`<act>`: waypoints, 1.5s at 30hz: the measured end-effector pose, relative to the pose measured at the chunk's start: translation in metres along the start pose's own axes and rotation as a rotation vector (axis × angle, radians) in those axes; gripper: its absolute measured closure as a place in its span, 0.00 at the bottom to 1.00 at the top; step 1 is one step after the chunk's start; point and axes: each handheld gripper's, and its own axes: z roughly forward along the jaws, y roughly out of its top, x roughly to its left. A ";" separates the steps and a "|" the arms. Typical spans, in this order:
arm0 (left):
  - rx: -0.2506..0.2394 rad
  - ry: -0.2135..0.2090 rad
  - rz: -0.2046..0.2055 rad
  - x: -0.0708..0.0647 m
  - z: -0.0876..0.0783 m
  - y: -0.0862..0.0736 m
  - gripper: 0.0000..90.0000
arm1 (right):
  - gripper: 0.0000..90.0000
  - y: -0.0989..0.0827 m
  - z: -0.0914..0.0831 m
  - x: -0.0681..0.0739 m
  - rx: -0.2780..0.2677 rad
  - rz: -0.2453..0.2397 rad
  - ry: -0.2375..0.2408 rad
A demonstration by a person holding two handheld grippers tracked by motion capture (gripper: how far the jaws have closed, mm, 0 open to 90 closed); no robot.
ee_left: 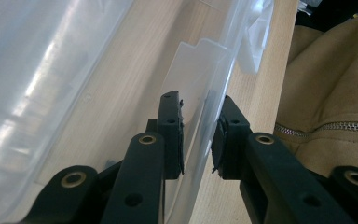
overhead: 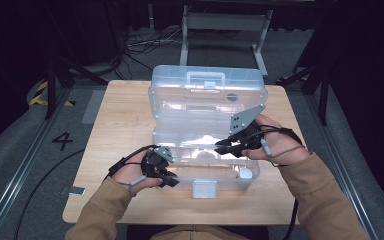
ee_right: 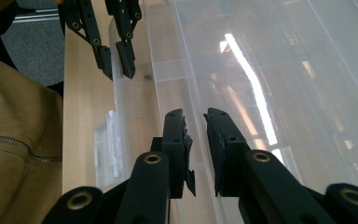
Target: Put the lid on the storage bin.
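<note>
With the lid of the clear plastic storage box [overhead: 207,95] already swung up and standing at the upper centre of the high view, I judge the opening step done. The box sits in the middle of the light wooden table [overhead: 115,125], its tray toward me and its grey front latch [overhead: 204,189] hanging loose at the bottom centre.

My left gripper [overhead: 166,176] is at the lower left of the tray, at the near wall. In the left gripper view its fingers [ee_left: 171,126] straddle that translucent wall with narrow gaps on both sides, so they look slightly spread, not clamping it.

My right gripper [overhead: 225,146] reaches in from the right over the tray. In the right gripper view its fingers [ee_right: 176,135] stand a little apart above the tray's near rim with nothing pinched between them; the tray floor shows through the gap. A small white round object [overhead: 245,173] lies in the tray's lower right corner; I cannot tell what it is.

What remains, as I read it, is whatever comes after opening: reaching into the tray or taking hold of the rim. Neither hand holds anything yet.
</note>
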 end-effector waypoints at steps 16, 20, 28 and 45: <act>0.007 0.012 0.009 -0.001 0.000 0.000 0.84 | 0.87 -0.001 0.001 0.002 0.002 0.000 0.002; 0.007 0.015 0.020 -0.002 0.001 0.000 0.84 | 0.87 -0.001 0.001 0.003 0.000 0.000 0.004; 0.016 0.021 0.027 -0.002 0.000 0.000 0.85 | 0.87 -0.002 0.002 0.005 0.002 -0.008 0.004; 0.024 0.042 0.046 -0.005 0.001 0.000 0.85 | 0.86 -0.005 0.002 0.006 -0.005 0.002 0.013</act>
